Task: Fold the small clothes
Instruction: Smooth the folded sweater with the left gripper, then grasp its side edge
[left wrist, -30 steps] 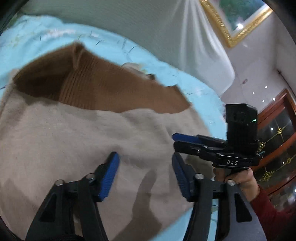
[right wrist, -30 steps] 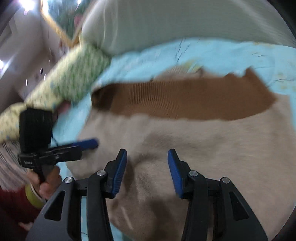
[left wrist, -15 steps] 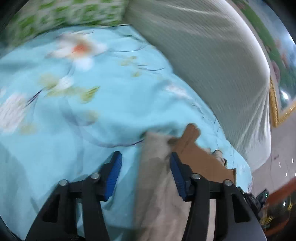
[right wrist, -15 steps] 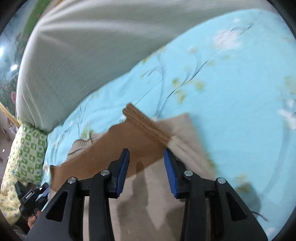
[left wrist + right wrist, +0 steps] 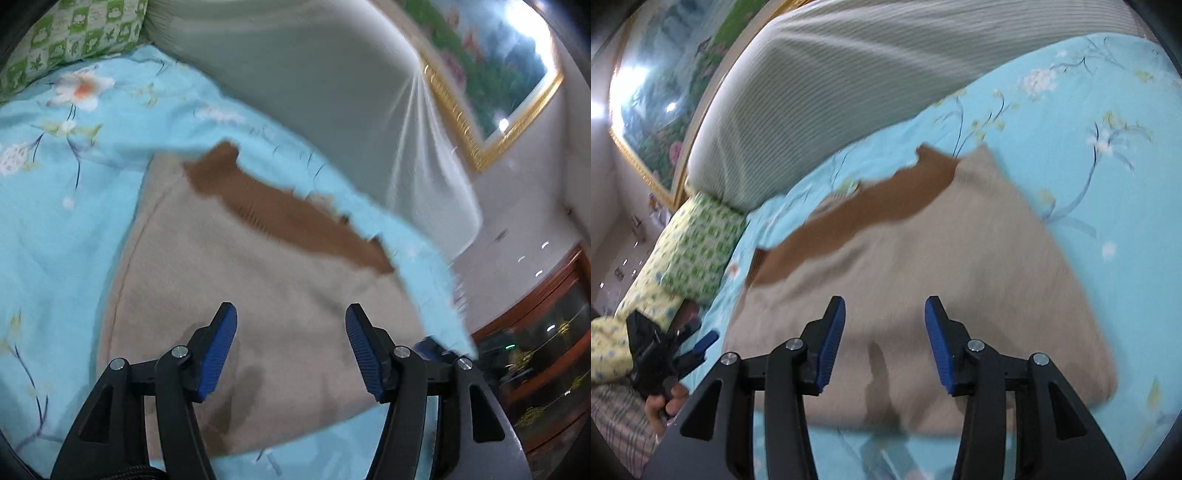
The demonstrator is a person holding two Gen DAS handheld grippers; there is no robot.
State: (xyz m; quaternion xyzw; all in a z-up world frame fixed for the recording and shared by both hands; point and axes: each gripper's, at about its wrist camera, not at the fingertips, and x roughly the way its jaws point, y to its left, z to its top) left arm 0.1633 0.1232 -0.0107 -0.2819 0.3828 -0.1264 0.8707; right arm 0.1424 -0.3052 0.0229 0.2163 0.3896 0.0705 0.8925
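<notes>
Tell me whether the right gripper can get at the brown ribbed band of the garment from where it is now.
Probably yes: the right gripper hangs open over the beige garment, and nothing lies between it and the brown band ahead.

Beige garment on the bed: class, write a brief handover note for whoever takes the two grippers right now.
Left gripper: jaws open, just been opening, nothing between them, above the beige garment.
Right gripper: jaws open, just widened, nothing held, over the same garment's near part.
Garment lies flat on the blue floral sheet, its brown ribbed band at the far edge, towards the grey pillow.
Done: the garment looks spread out; whether a first fold is already made, I cannot tell.
Left: grasp the edges, fold it small.
</notes>
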